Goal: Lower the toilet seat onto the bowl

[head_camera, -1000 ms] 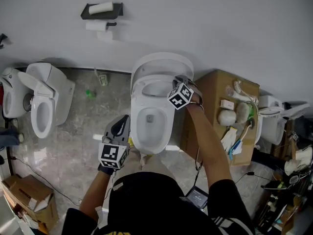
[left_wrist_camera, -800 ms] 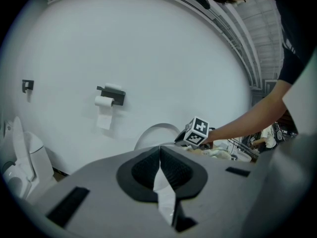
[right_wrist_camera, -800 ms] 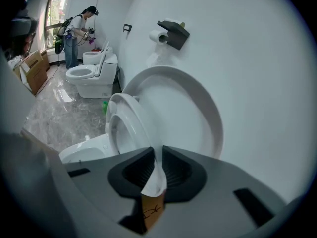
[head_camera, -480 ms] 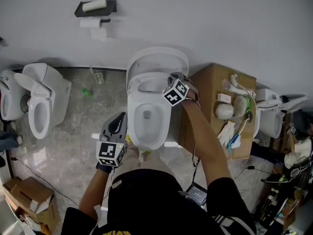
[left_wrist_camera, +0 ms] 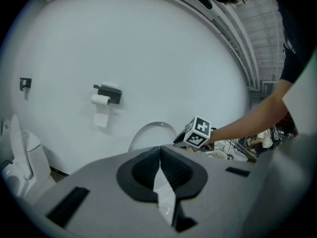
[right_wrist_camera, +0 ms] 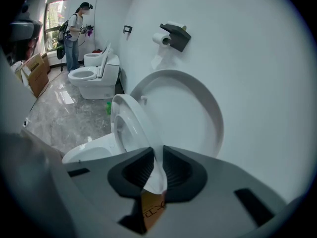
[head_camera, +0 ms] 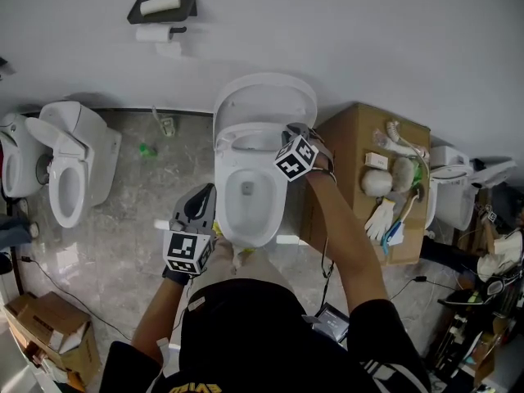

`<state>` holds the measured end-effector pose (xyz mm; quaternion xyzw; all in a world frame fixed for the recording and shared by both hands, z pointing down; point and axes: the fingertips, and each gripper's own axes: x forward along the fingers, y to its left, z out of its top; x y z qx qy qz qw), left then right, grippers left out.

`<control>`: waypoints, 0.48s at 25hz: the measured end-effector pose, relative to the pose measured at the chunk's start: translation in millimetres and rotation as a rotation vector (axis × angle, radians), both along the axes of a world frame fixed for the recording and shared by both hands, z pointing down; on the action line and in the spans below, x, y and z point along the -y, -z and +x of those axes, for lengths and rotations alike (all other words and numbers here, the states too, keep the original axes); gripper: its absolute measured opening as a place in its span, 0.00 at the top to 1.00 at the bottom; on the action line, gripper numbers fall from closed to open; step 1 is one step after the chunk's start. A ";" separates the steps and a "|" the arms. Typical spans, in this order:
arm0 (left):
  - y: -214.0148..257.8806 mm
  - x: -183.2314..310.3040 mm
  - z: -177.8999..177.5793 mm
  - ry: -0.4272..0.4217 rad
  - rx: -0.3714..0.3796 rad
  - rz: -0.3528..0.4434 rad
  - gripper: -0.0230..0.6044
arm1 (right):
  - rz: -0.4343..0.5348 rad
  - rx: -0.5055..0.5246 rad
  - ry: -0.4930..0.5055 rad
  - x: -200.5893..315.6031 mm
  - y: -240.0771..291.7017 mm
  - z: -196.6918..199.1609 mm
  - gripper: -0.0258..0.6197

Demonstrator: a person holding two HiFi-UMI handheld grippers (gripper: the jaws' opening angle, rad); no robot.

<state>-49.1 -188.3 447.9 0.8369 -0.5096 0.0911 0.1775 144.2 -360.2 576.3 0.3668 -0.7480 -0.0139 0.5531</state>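
The toilet seat (right_wrist_camera: 124,125) stands part-way up, tilted between the upright lid (head_camera: 264,97), which leans on the far wall, and the bowl (head_camera: 223,203) below it. Its hinge lies at the far end of the bowl, so its long axis rises from there and its free end has to swing down and toward the near side.

The right gripper (right_wrist_camera: 157,155) has its jaws clenched on the seat's right-hand rim, with the white edge pinched between the dark pads. It sits at the seat's side, so the coming move is likely an arc about the far hinge, not a straight drop.

The left gripper (head_camera: 201,207) hovers at the near left of the bowl, well apart from the seat. Its jaws are closed together and hold nothing. The right hand is the nearer and the working one.
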 end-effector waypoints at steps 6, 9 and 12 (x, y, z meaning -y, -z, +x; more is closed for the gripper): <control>-1.0 -6.3 4.5 -0.005 -0.005 -0.003 0.94 | 0.009 -0.012 -0.001 -12.4 0.1 0.1 0.88; -4.2 -13.1 4.8 -0.006 -0.003 -0.012 0.94 | 0.013 -0.015 0.004 -21.1 -0.7 -1.3 0.88; -6.4 -17.9 8.0 -0.016 -0.002 -0.017 0.94 | 0.015 -0.020 0.005 -28.4 -0.7 -1.5 0.88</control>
